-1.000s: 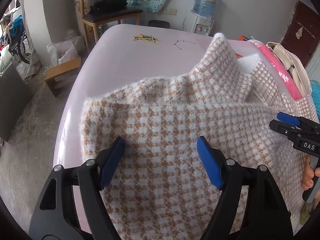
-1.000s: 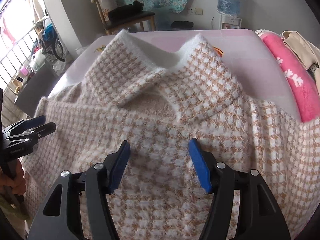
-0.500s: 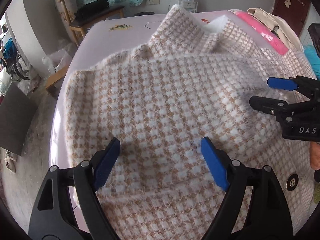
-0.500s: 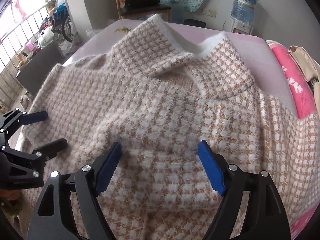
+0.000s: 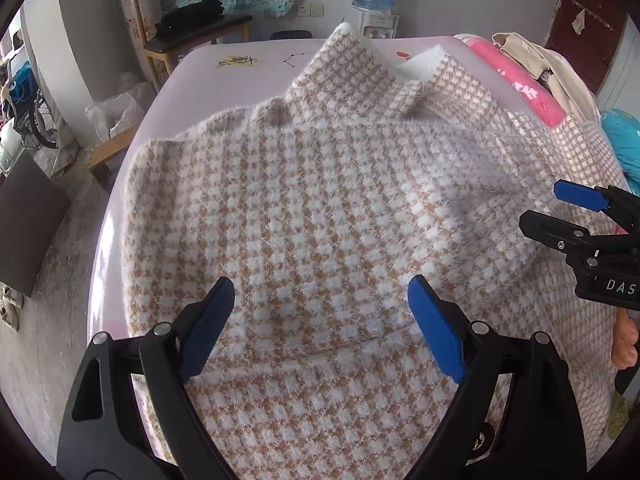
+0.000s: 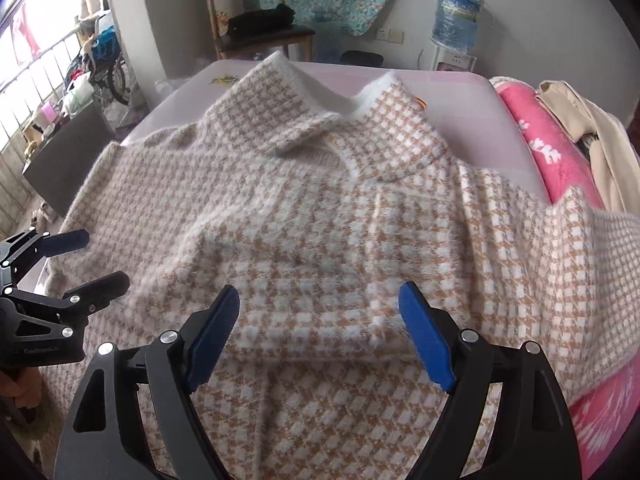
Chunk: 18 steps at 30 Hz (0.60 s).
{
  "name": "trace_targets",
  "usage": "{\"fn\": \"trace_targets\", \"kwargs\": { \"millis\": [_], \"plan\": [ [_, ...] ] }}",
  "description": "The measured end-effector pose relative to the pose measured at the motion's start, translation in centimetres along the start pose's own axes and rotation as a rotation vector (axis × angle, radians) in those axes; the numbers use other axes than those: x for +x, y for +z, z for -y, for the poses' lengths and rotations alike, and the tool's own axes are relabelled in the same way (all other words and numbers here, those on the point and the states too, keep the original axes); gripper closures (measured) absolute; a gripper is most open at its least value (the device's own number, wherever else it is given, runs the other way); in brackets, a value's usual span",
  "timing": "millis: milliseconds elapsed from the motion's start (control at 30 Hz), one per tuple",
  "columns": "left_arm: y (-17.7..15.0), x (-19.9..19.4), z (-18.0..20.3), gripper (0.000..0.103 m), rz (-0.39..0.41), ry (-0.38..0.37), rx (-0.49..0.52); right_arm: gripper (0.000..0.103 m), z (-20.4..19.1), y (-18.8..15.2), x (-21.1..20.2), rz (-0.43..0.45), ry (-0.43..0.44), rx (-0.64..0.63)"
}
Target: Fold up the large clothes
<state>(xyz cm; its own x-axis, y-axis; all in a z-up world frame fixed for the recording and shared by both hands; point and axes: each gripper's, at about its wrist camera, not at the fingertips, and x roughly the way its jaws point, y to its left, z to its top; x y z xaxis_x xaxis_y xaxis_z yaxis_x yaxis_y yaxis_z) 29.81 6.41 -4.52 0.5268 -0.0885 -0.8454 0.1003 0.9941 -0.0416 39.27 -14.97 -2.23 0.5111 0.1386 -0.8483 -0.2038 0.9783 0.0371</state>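
A fuzzy tan-and-white checked coat (image 5: 320, 200) (image 6: 320, 220) lies spread on the pink table (image 5: 240, 52), collar at the far end, with a folded edge across its near part. My left gripper (image 5: 320, 284) hovers over the coat's near left part. Its jaws are opening, and nothing is pinched between the blue pads. My right gripper (image 6: 319, 290) hovers over the near middle with its jaws also opening and free of the cloth. Each gripper shows in the other's view: the right gripper (image 5: 546, 208) at the right edge, the left gripper (image 6: 104, 258) at the left edge.
A rolled pink blanket (image 6: 540, 140) and a beige garment (image 6: 592, 128) lie along the table's right side. Beyond the far edge stand a wooden chair (image 5: 192, 28) and a water dispenser (image 6: 456, 20). The table's left edge drops to a floor with bags and clutter (image 5: 116, 116).
Both pairs of jaws have spread wider. The left gripper has slid rightward over the coat, closer to the right gripper. The right gripper's view has shifted a little across the coat.
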Motion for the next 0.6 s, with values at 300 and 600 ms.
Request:
{"fn": "trace_targets", "kwargs": {
  "millis": [300,600],
  "plan": [
    [-0.3,1.7,0.4,0.015,-0.02,0.029,0.002,0.022,1.6,0.1,-0.3,-0.016,0.0,0.04],
    [-0.3,1.7,0.4,0.014,-0.019,0.029,-0.001,0.016,2.7,-1.2,-1.0,-0.038,-0.009,0.093]
  ]
}}
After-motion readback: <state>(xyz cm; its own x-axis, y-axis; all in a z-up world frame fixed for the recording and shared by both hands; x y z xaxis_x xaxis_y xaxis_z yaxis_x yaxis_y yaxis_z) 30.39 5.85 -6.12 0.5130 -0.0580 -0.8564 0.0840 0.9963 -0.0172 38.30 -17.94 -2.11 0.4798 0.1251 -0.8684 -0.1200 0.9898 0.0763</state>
